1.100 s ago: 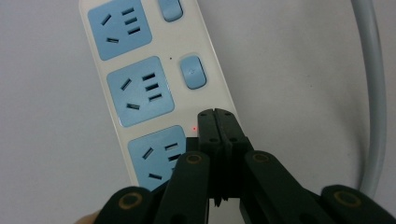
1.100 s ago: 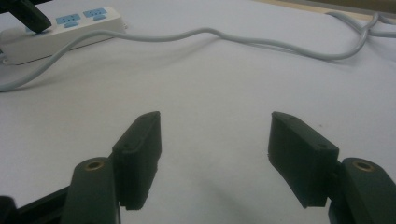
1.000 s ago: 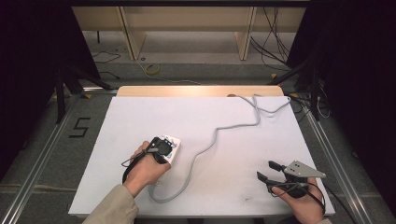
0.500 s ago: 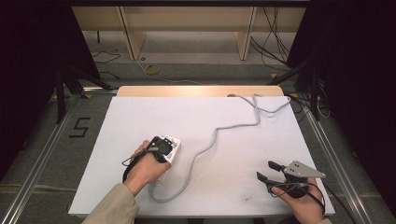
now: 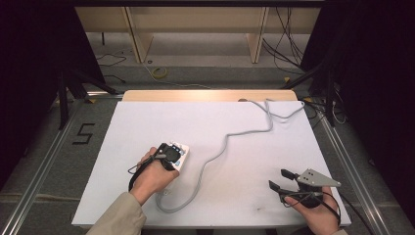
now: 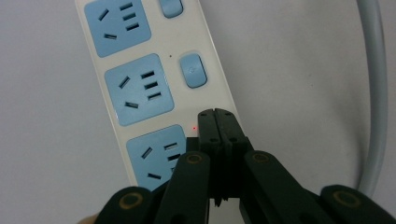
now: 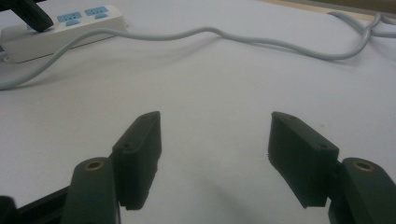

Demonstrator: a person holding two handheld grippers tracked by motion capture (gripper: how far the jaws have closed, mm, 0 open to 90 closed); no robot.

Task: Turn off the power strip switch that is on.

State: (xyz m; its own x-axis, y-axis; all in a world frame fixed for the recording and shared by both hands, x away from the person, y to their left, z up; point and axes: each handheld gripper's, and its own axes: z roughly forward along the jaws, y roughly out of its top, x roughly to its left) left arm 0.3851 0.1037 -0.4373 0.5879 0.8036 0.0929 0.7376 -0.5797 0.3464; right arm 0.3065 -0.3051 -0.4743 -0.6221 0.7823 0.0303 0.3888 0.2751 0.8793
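My left gripper point(image 6: 218, 122) has its fingers point(image 6: 228, 128) pressed together, with nothing between them, and their tips rest on the white power strip point(image 6: 154, 93) at the rocker-switch column, right beside a small red indicator light point(image 6: 194, 127). In the left gripper view I see three pale-blue sockets on the strip, the nearest one partly behind my fingers, and two blue rocker switches point(image 6: 193, 76) farther along the strip. The strip's grey cord point(image 6: 376, 112) runs along the right edge of that view.

From the high view, my left hand point(image 5: 155, 172) holds the left gripper point(image 5: 171, 155) over the near end of the power strip point(image 5: 181, 155), which lies on the white desk point(image 5: 147, 122), left of centre and toward the near edge. The cord point(image 5: 222, 147) loops out near my wrist, snakes across the desk and leaves it at the far right, by the bare wooden strip at the back.

My right gripper point(image 7: 215, 154) has its fingers point(image 7: 140, 149) spread wide, empty, hovering just over bare desk point(image 7: 224, 84). In the high view the right gripper point(image 5: 283, 180) sits at the near right of the desk, held in my right hand point(image 5: 318, 213), well apart from the strip. The right gripper view shows the power strip point(image 7: 60, 30) far off at upper left, the left gripper's dark tip point(image 7: 32, 14) touching down on it, and the cord point(image 7: 233, 38) curving across the desk beyond.
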